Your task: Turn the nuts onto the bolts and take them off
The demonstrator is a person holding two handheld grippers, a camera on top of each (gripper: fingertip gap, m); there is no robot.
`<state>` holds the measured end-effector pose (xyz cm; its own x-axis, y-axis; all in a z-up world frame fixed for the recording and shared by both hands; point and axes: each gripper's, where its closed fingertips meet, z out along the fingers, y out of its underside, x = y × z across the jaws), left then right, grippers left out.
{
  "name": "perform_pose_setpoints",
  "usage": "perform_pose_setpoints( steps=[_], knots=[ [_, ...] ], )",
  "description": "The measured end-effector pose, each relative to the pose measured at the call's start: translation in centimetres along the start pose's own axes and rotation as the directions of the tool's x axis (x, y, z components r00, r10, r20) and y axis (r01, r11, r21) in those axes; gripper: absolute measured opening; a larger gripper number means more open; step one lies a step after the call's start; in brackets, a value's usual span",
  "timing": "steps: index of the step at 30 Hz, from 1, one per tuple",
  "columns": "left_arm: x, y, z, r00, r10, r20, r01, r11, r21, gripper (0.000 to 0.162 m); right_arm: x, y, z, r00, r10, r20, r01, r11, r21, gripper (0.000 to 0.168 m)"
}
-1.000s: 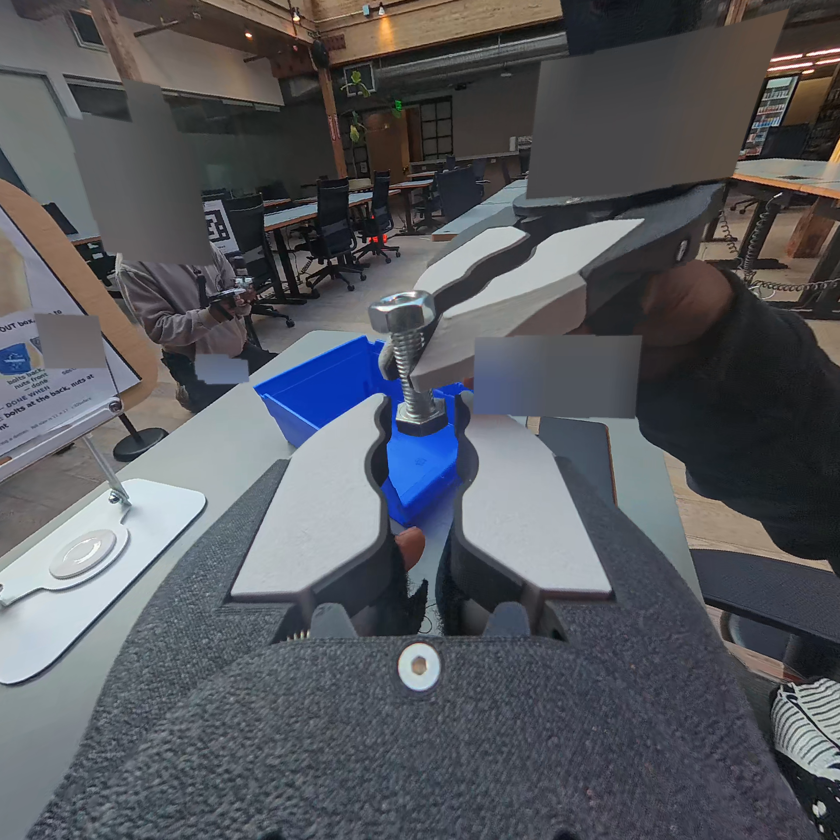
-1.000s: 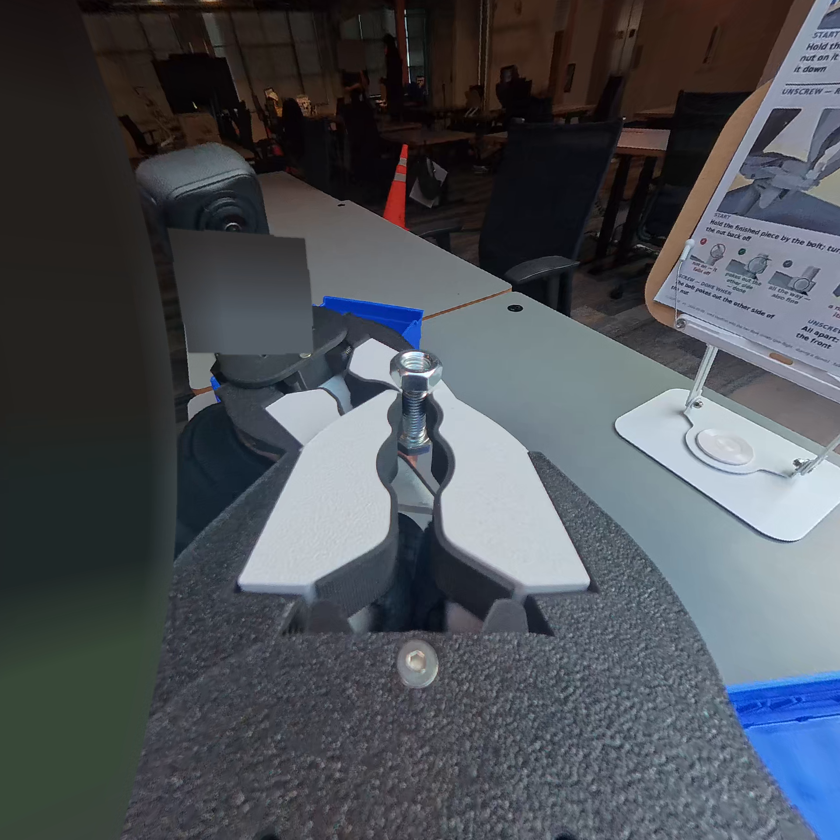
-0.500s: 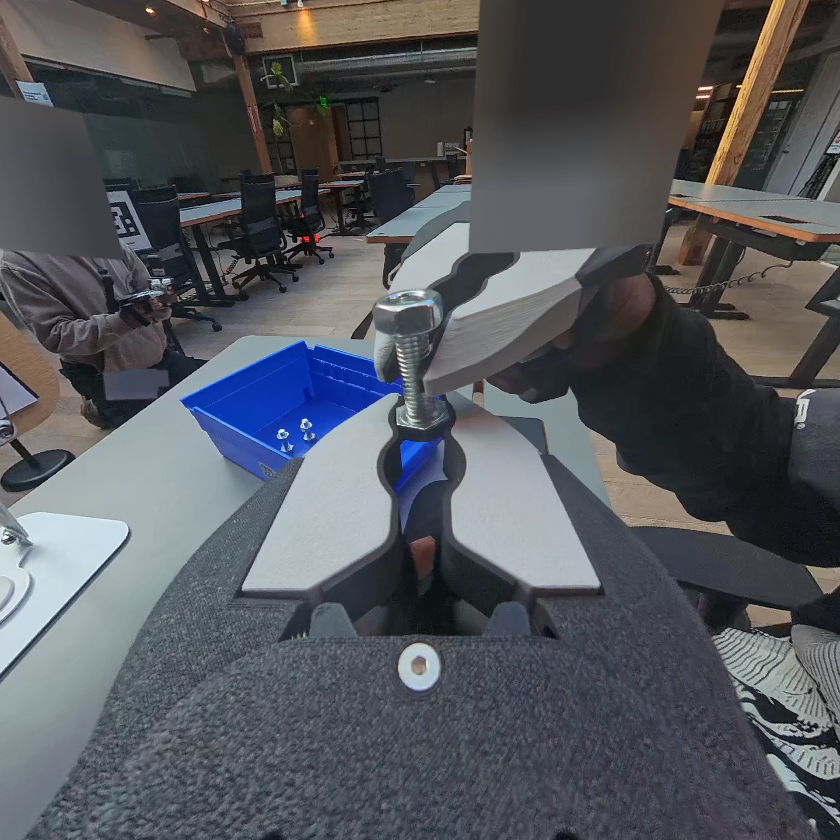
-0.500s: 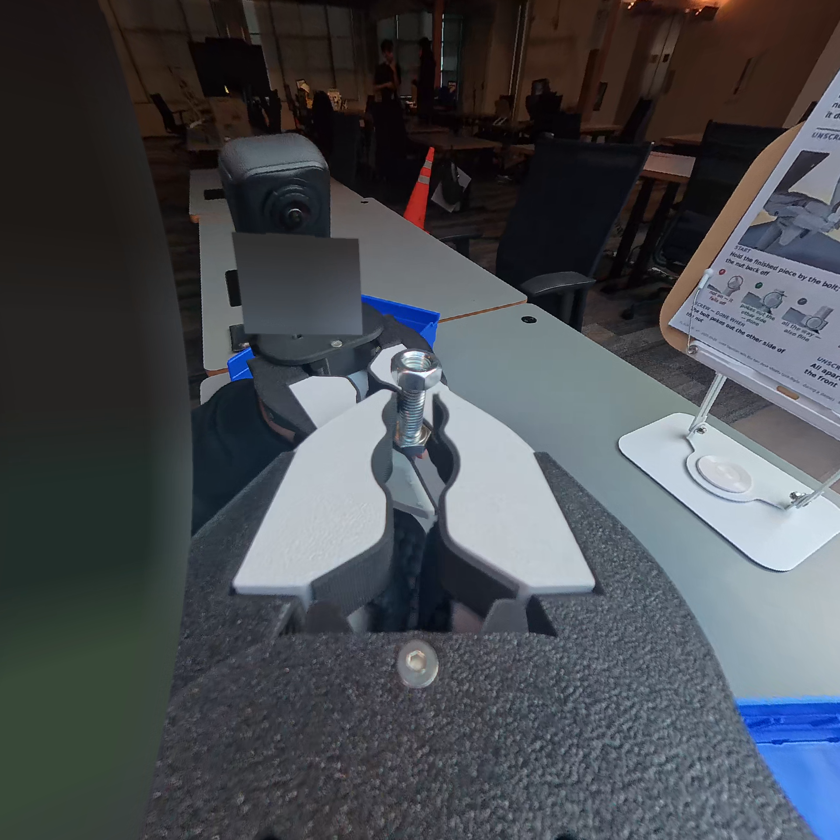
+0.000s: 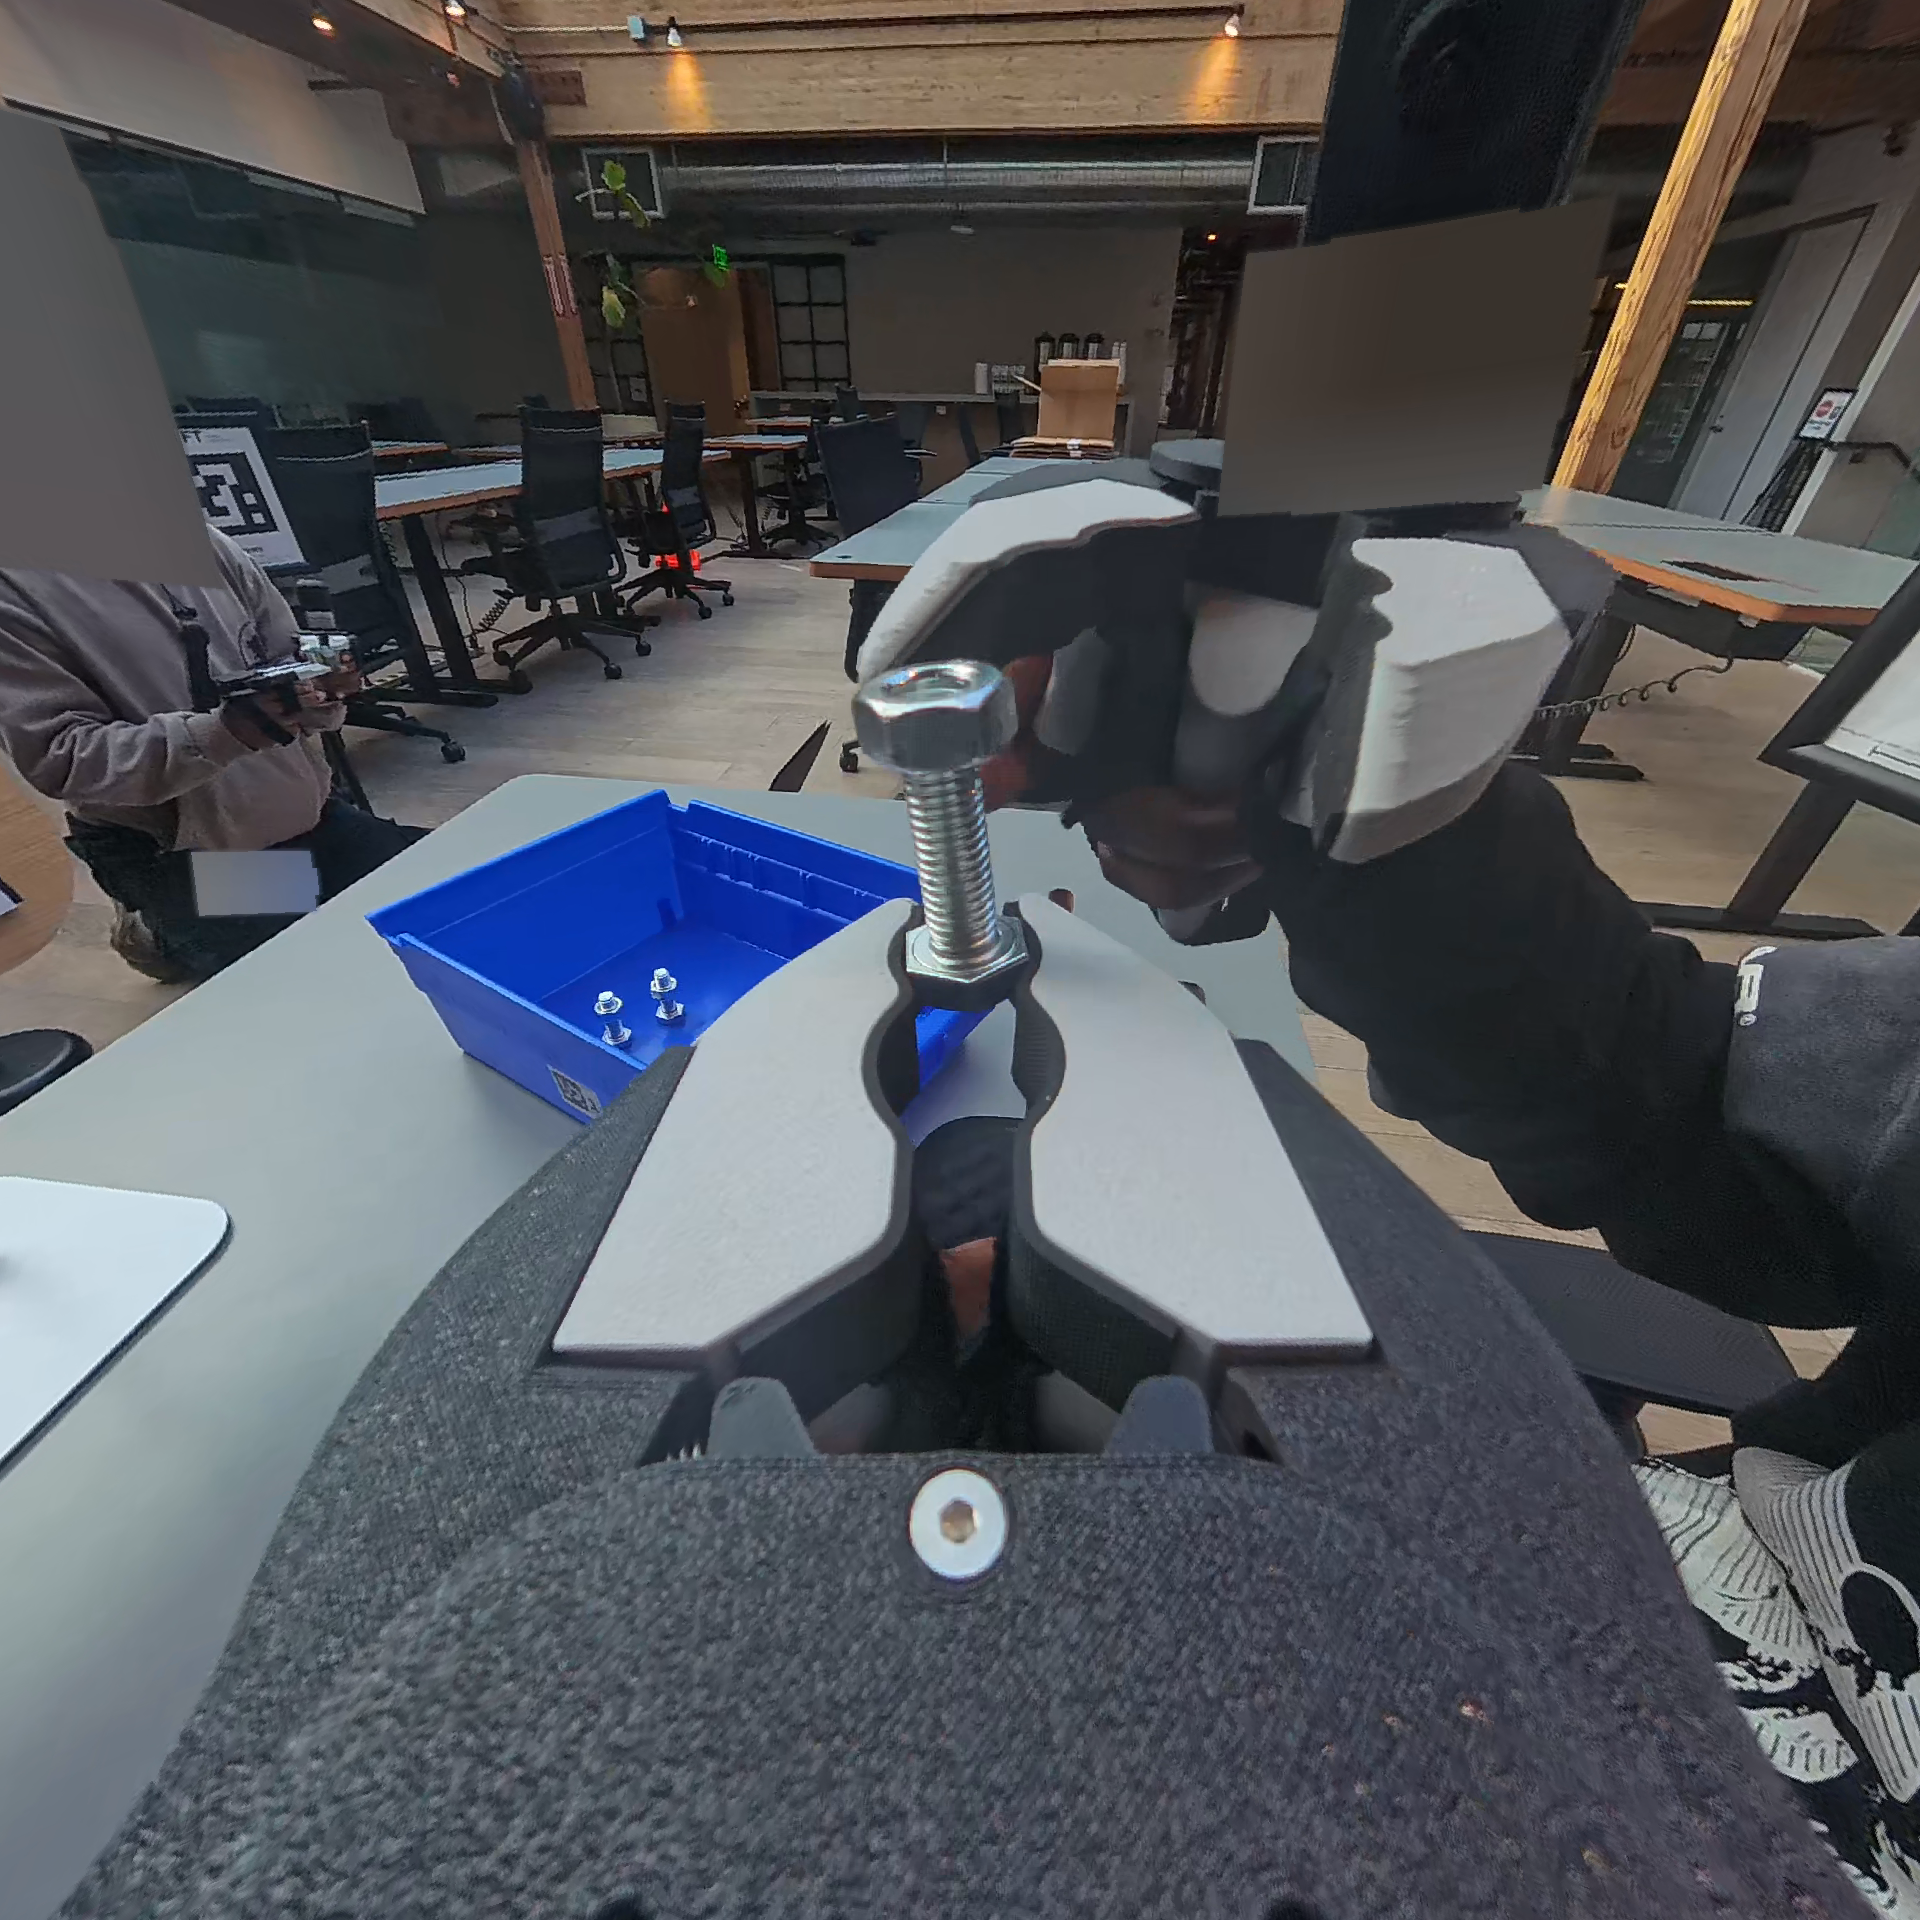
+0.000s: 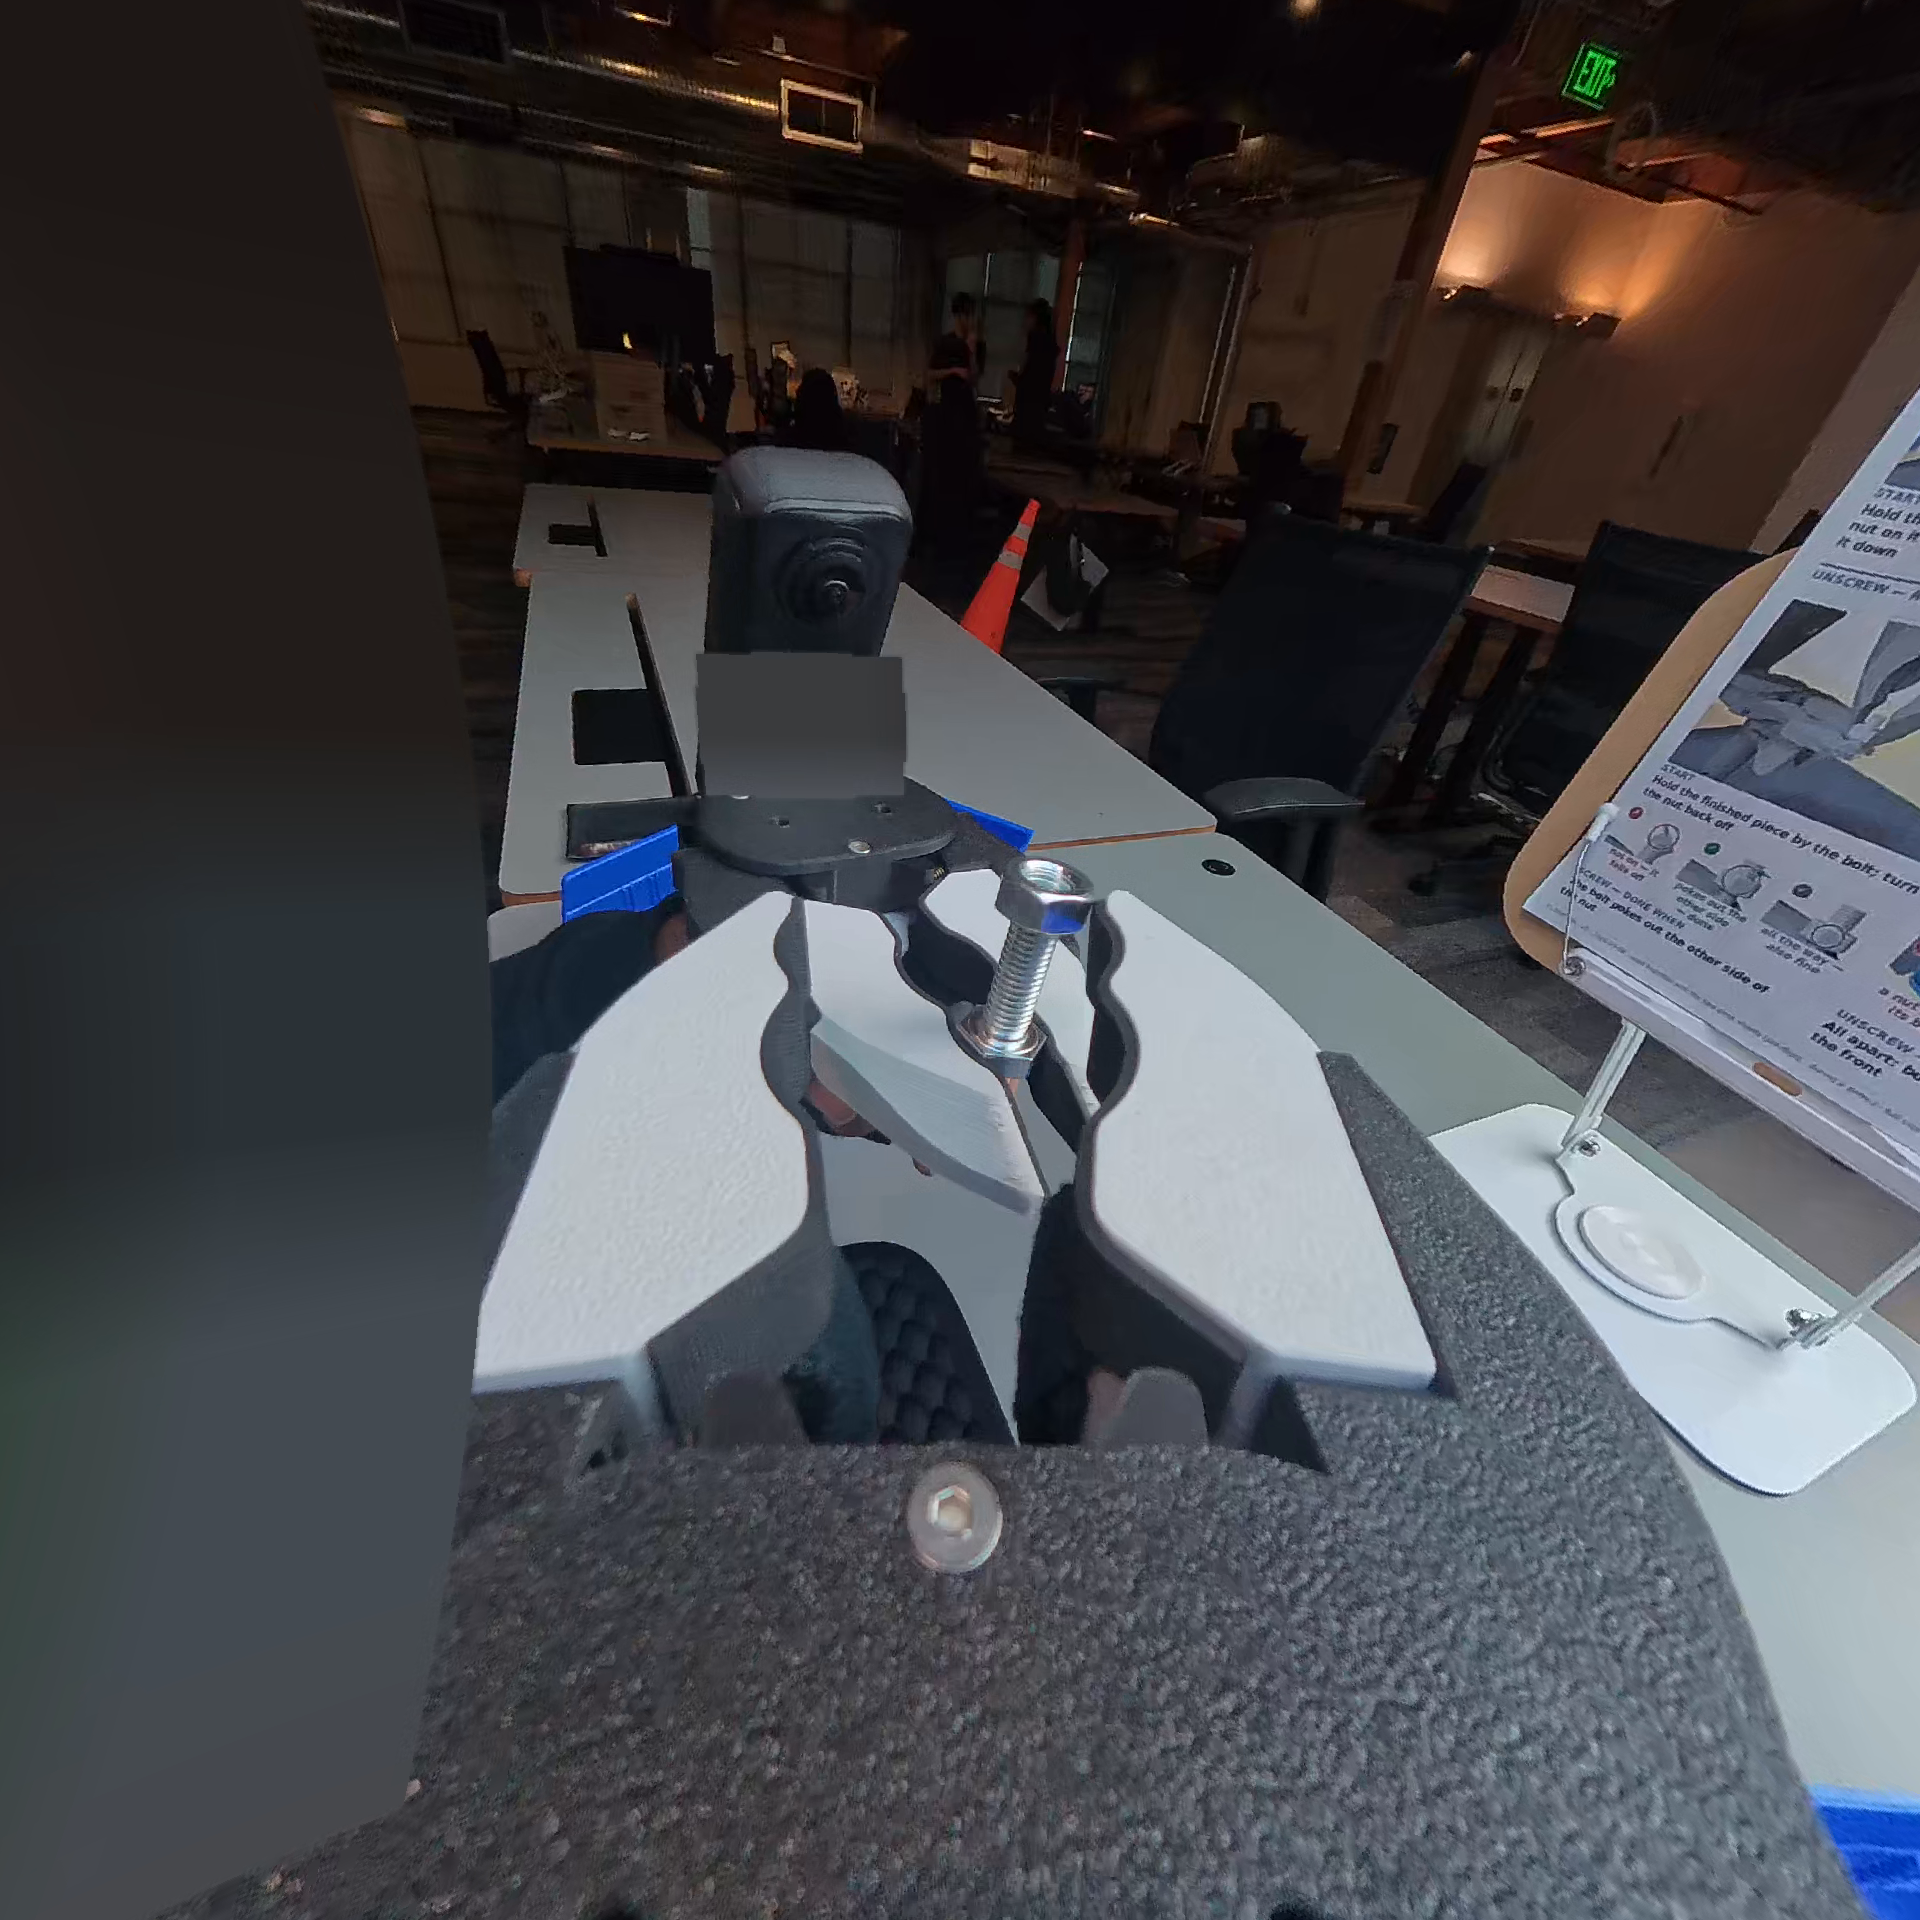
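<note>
left hand-held gripper (image 5: pixel 961 971) clamps the silver hex nut (image 5: pixel 966 953) on the threaded steel bolt (image 5: pixel 948 821); right hand-held gripper (image 6: pixel 940 940) gapes wide, seemingly empty.

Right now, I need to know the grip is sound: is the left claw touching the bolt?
Touching. The left wrist view shows the left claw shut on the bolt at its lower hex end, one finger against each side.

An open-plan office in a converted industrial hall. Rows of desks (image 5: pixel 488 483) with black swivel chairs (image 5: pixel 561 540) fill the wooden floor, under timber posts (image 5: pixel 1683 239), exposed ducts (image 5: pixel 935 187) and a lit exit sign (image 6: pixel 1592 75). A traffic cone (image 6: pixel 1003 582) stands between desks.
</note>
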<state>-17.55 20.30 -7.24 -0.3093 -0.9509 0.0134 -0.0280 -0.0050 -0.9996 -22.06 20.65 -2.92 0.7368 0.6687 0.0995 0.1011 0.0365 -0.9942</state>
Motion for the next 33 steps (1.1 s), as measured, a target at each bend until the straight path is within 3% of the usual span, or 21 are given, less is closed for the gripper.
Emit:
perform_pose_setpoints(
  steps=[7, 11, 14, 22, 24, 28, 31, 33],
  knots=[
    [-0.4, -0.1, -0.2, 1.0, 0.003, 0.021, -0.003, 1.0, 0.003, 0.014, -0.3, 0.0, -0.8, 1.0, 0.015, 0.015, -0.015, 1.0, 0.017, 0.039],
    [-0.1, -0.1, 0.0, 1.0, 0.009, 0.01, -0.009, 1.0, -0.001, 0.013, 0.4, -0.3, -0.6, 1.0, 0.013, -0.012, -0.012, 0.999, 0.05, 0.058],
    [0.1, -0.1, 0.2, 1.0, 0.012, 0.004, -0.012, 1.0, -0.005, 0.013, 0.2, -0.1, -0.3, 1.0, 0.015, -0.003, -0.015, 0.999, 0.032, 0.061],
    [-0.5, 0.1, 0.2, 1.0, 0.005, 0.021, -0.004, 1.0, -0.008, 0.014, -1.5, -0.4, -1.2, 0.999, -0.003, 0.051, 0.001, 0.998, 0.057, 0.031],
    [-0.4, 0.1, 0.2, 1.0, 0.007, 0.019, -0.007, 1.0, -0.007, 0.014, -0.8, -0.2, -1.1, 1.0, -0.023, 0.004, 0.023, 0.998, 0.052, 0.037],
    [-0.1, 0.1, 0.4, 1.0, 0.012, 0.01, -0.012, 1.0, -0.009, 0.013, 0.2, 0.2, -0.5, 1.0, 0.003, -0.023, -0.002, 0.999, 0.042, 0.066],
    [0.0, 0.2, 0.5, 1.0, 0.013, 0.006, -0.013, 1.0, -0.012, 0.014, 0.1, 0.4, -0.1, 1.0, 0.01, -0.008, -0.01, 0.999, 0.033, 0.068],
    [-0.1, 0.3, 0.4, 1.0, 0.012, 0.011, -0.012, 1.0, -0.015, 0.014, -0.3, 0.2, -0.3, 1.0, 0.014, 0.007, -0.014, 0.999, 0.045, 0.059]
  ],
)
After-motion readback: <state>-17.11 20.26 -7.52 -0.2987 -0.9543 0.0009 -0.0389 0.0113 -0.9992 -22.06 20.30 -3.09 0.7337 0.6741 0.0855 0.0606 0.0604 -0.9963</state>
